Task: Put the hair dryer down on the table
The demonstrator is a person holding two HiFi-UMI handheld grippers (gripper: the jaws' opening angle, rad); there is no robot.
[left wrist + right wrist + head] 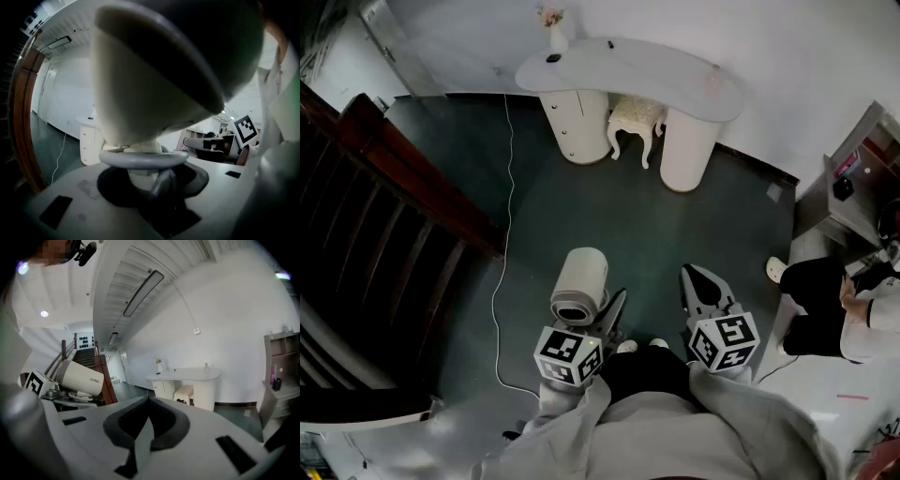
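The hair dryer [579, 284], a cream cylinder with a dark nozzle opening, is held in the air above the dark floor. My left gripper [602, 315] is shut on its lower part. In the left gripper view the hair dryer [154, 79] fills the upper frame, its neck and a grey ring sitting between the jaws of the left gripper [140, 164]. My right gripper [705, 284] hangs beside it, shut and empty; its jaws meet in the right gripper view [147, 403]. The white curved table [628, 58] stands far ahead against the wall, also seen as the table [187, 376].
A white stool [636, 116] is tucked under the table, and a vase [556, 36] stands on its left end. A dark wooden stair rail [403, 178] runs along the left. A white cable [501, 253] trails over the floor. A seated person [834, 314] and shelves [862, 169] are at the right.
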